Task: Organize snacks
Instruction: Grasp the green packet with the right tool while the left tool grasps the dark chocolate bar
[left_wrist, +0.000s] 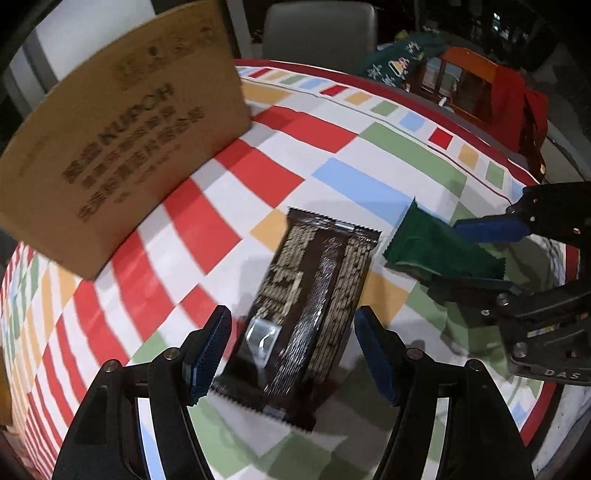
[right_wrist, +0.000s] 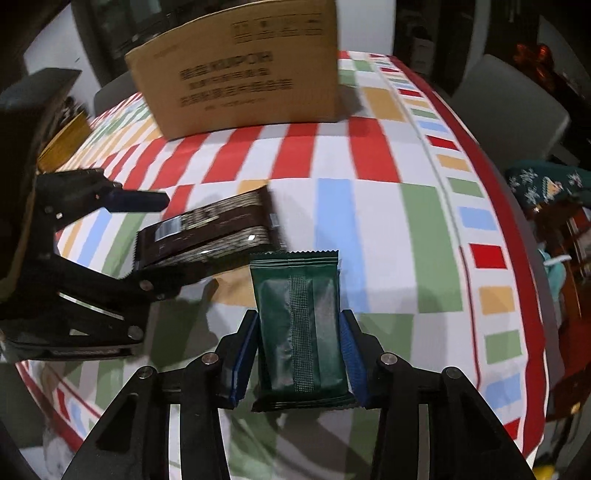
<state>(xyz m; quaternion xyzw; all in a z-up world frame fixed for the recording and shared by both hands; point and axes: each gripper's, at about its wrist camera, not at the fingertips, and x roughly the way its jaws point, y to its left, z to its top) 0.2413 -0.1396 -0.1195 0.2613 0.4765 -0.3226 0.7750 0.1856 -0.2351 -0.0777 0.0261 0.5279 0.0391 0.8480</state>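
A dark brown snack packet (left_wrist: 306, 306) lies between the fingers of my left gripper (left_wrist: 291, 354); the jaws stand wider than the packet, with gaps on both sides. It also shows in the right wrist view (right_wrist: 210, 230). My right gripper (right_wrist: 297, 354) is shut on a green snack packet (right_wrist: 301, 328), pads pressed on both its long sides. The green packet (left_wrist: 439, 245) and right gripper (left_wrist: 480, 254) also show at the right of the left wrist view. A cardboard box (left_wrist: 122, 140) stands at the far left of the table, also seen in the right wrist view (right_wrist: 243, 70).
The round table has a checked cloth of red, green, blue and orange (left_wrist: 369, 177) with a red rim (right_wrist: 517, 236). A grey chair (left_wrist: 317, 33) stands behind it. A wooden item with red fabric (left_wrist: 476, 96) and a green Christmas cloth (right_wrist: 546, 184) sit beyond the table edge.
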